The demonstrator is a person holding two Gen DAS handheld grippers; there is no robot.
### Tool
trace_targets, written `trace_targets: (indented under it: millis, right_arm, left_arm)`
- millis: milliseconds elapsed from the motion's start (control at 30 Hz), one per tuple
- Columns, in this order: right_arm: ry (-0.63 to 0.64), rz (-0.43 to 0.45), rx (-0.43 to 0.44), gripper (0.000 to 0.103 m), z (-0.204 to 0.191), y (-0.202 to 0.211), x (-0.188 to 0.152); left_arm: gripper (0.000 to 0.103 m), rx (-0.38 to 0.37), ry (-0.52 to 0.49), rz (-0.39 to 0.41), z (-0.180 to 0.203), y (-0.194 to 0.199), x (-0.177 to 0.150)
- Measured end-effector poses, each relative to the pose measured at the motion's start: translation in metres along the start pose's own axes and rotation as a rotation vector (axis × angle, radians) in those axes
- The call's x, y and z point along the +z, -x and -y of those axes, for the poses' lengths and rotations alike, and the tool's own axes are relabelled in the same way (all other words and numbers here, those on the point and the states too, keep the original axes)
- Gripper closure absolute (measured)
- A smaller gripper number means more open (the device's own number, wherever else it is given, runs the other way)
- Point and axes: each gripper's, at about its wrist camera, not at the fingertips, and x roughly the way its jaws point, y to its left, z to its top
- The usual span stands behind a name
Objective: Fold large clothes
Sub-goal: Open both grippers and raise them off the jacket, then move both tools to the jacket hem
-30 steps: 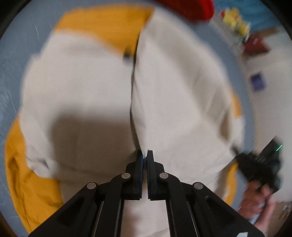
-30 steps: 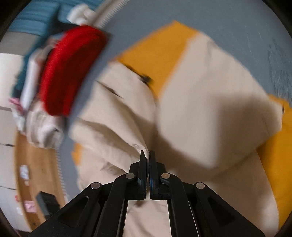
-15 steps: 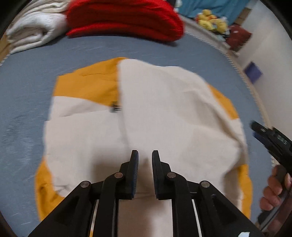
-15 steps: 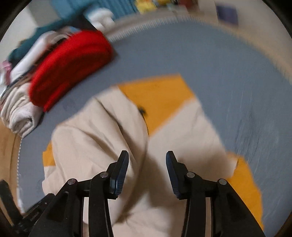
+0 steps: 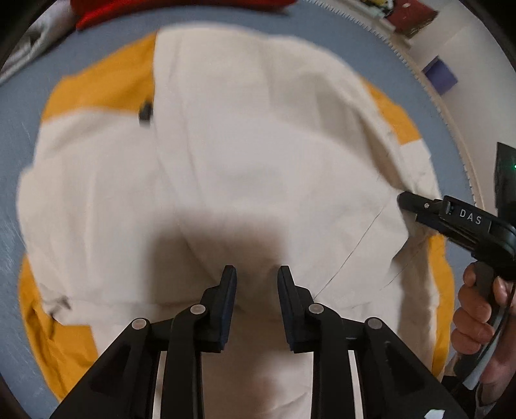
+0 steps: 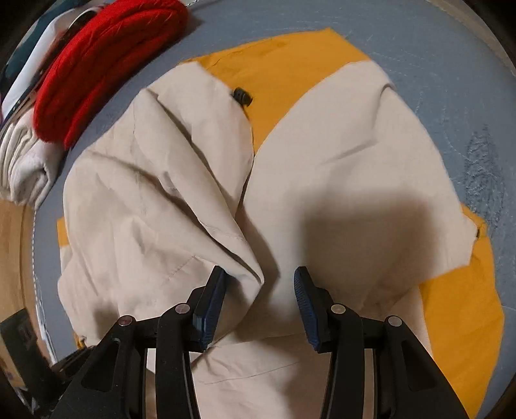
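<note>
Jacket (image 5: 258, 161) panels of cream and orange woven cloth are seen spread flat on a blue-grey mat (image 5: 19, 96) in the left wrist view, with the cream parts folded inward over the orange and a small black toggle (image 5: 145, 111) lying at the seam near the top. The left gripper (image 5: 256, 287) is held above the cloth with its jaws narrowly parted and opening; nothing is pressed between the dark pads, and a blocky shadow is cast on the fabric just ahead of them. At the right edge the right gripper (image 5: 403, 199) is seen from the side, its black tip over the cream hem, gripped by a hand (image 5: 477, 309); a red folded garment (image 5: 161, 9) is cut off at the top. In the right wrist view the jacket (image 6: 338, 154) is shown from the other side: the left panel is rumpled into deep diagonal creases, while the right panel lies smooth. The right gripper (image 6: 259, 290) is seen with its jaws about half open; a crest of creased cream cloth rises between the ribbed blue pads, close against the left one, but is not clamped. Shown more fully here are the red garment (image 6: 106, 64), thick and fuzzy, a rolled white towel (image 6: 25, 164) beside it, and a strip of wooden floor (image 6: 13, 258) beyond the mat (image 6: 451, 48).
</note>
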Motion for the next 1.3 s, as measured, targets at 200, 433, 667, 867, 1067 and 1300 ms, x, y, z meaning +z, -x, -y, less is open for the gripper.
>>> trace_targets:
  millis: [200,433,667,867,1067,1300]
  right_arm:
    - [0.093,0.272,-0.010,0.058,-0.038,0.063,-0.006]
    - [0.150,0.039,0.020,0.058,-0.059,-0.001,-0.039]
    - [0.211,0.183,-0.011,0.058,-0.075,0.032,-0.050]
    - [0.383,0.563,-0.006,0.058,-0.110,0.145,-0.090]
    - [0.460,0.727,0.013,0.058,-0.098,0.239,-0.161]
    - [0.426,0.799,-0.057,0.058,-0.023,0.330,-0.237]
  left_arm:
    - [0.079,0.057,0.009,0.006,-0.006,-0.005,0.007]
    - [0.081,0.055,0.049,0.065,-0.006,0.032,0.003]
    - [0.080,0.060,-0.011,0.226,-0.002,0.090,-0.014]
    - [0.080,0.179,-0.079,0.425,-0.009,0.143,-0.037]
    - [0.080,0.105,-0.026,0.514,-0.016,0.197,-0.082]
    - [0.080,0.116,-0.038,0.597,-0.008,0.245,-0.148]
